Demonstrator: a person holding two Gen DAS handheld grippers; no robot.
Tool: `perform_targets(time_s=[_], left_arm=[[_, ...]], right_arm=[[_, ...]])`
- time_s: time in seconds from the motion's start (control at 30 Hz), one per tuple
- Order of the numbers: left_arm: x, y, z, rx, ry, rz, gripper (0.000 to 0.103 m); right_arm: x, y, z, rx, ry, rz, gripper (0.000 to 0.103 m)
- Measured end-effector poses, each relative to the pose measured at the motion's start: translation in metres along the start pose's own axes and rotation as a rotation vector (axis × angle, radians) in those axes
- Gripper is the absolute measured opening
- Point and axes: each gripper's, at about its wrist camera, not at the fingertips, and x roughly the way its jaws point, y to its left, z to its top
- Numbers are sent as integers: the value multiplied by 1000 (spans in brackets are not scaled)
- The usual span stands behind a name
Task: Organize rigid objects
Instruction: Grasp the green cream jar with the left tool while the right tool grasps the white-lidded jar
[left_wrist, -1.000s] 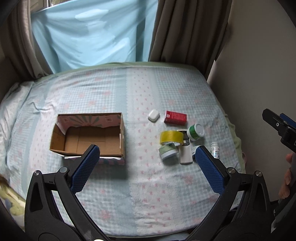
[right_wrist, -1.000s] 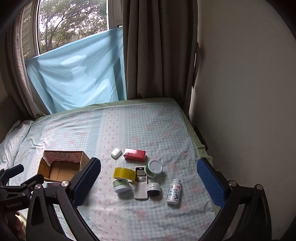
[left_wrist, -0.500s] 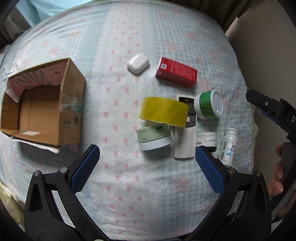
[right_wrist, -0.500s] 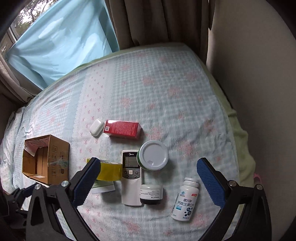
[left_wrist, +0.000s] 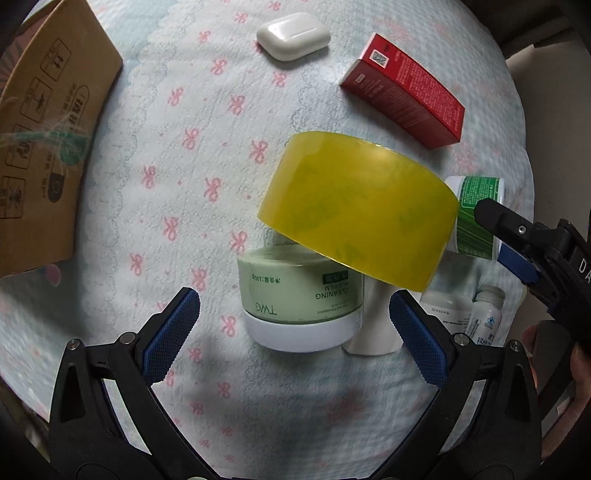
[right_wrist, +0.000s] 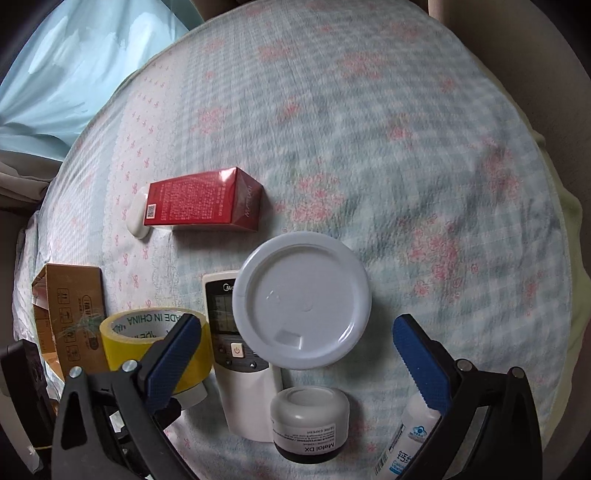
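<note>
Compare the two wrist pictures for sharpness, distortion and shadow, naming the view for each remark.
Left wrist view: sharp; the green cream jar label reads clearly, fisheye bends the cardboard box, and a soft shadow lies on the bedsheet near the camera. Right wrist view: the far bedsheet is smeared by motion blur, while the white jar lid stays fairly crisp.

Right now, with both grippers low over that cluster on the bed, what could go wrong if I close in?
The yellow tape roll leans on the green jar; grabbing that jar with the open left gripper may topple the roll. The items are packed tight: the remote, the white-lidded jar and the small dark jar crowd together, so the open right gripper could knock a neighbour. The two grippers are also close enough to collide.
</note>
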Motion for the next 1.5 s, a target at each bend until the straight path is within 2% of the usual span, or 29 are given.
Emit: perform_targets(time_s=[0.2, 0.27, 0.4, 0.47, 0.5, 0.53, 0.8, 1.1, 1.33, 1.37, 1.5], left_arm=[[20, 5, 6, -68, 10, -32, 94], [25, 4, 7, -80, 18, -43, 83], [30, -1, 7, -78, 24, -76, 68], [30, -6, 6, -64, 20, -61, 68], [30, -8, 6, -61, 16, -57, 68], [31, -8, 5, -62, 12, -58, 68], [27, -18, 1, -38, -6, -43, 68], [11, -17, -9, -49, -18, -47, 68], [-26, -17, -17, -47, -54, -58, 68], [-25, -8, -28, -42, -62, -60, 68], [-64, 3, -26, -21, -110, -79, 68]], right_arm=[[25, -8, 7, 41, 44, 23, 103], [29, -11, 9, 56, 47, 22, 100], [34, -12, 12, 73, 50, 22, 87], [33, -12, 13, 73, 48, 30, 79], [33, -12, 14, 74, 48, 52, 70], [33, -12, 14, 80, 51, 64, 66], [30, -13, 12, 83, 39, 62, 66], [13, -4, 10, 94, -7, 103, 66], [-17, 12, 2, 91, -58, 129, 66], [-24, 14, 0, 88, -67, 129, 66], [-57, 33, -7, 58, -105, 125, 66]])
